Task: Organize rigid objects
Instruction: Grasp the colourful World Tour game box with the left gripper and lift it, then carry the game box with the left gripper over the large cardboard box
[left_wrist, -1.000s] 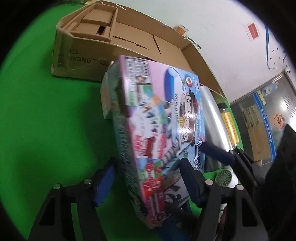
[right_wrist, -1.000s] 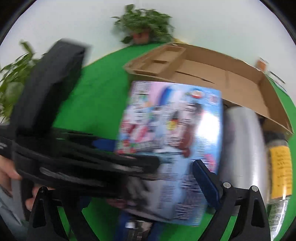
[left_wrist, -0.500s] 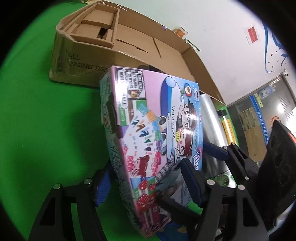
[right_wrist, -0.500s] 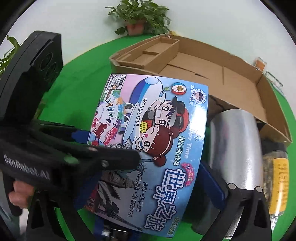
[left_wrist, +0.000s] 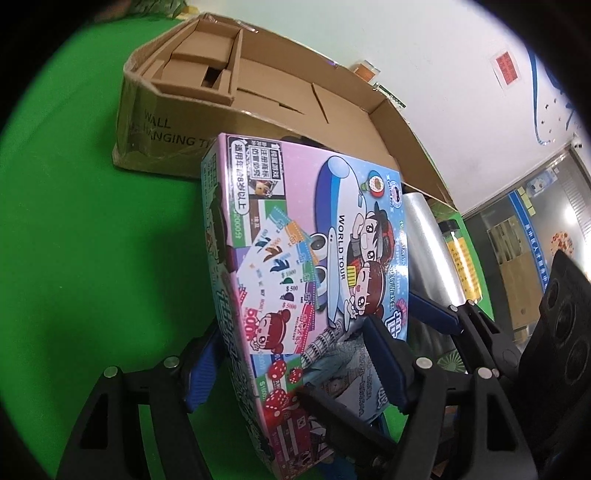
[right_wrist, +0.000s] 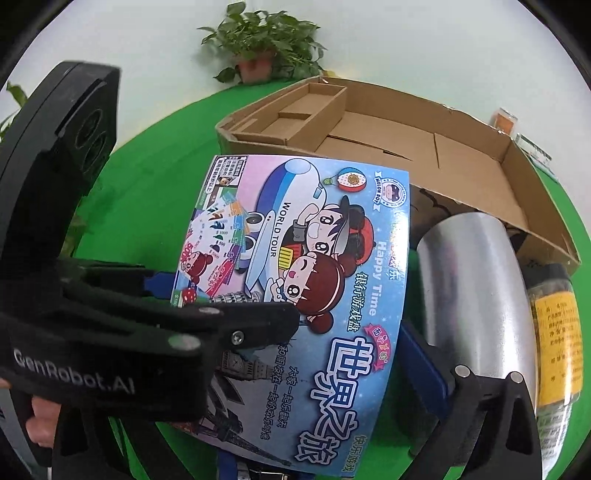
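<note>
A colourful "World Tour" board game box (left_wrist: 303, 266) is held tilted above the green table, face up. My left gripper (left_wrist: 291, 369) is shut on its near left edge, one blue pad under it and one on top. In the right wrist view the game box (right_wrist: 295, 280) fills the centre and the left gripper (right_wrist: 155, 325) clamps its left side. My right gripper (right_wrist: 369, 369) has its right blue finger (right_wrist: 424, 365) against the box's right edge; its left finger is hidden behind the left gripper.
A long open cardboard tray (left_wrist: 258, 103) lies behind the game box on the green table (left_wrist: 74, 221). A silver cylinder (right_wrist: 469, 280) and a yellow-labelled jar (right_wrist: 554, 325) lie to the right. A potted plant (right_wrist: 258, 48) stands at the back.
The game box has been lifted and turned flatter, face more toward the cameras, and carried closer to the cardboard tray. Both grippers moved with it.
</note>
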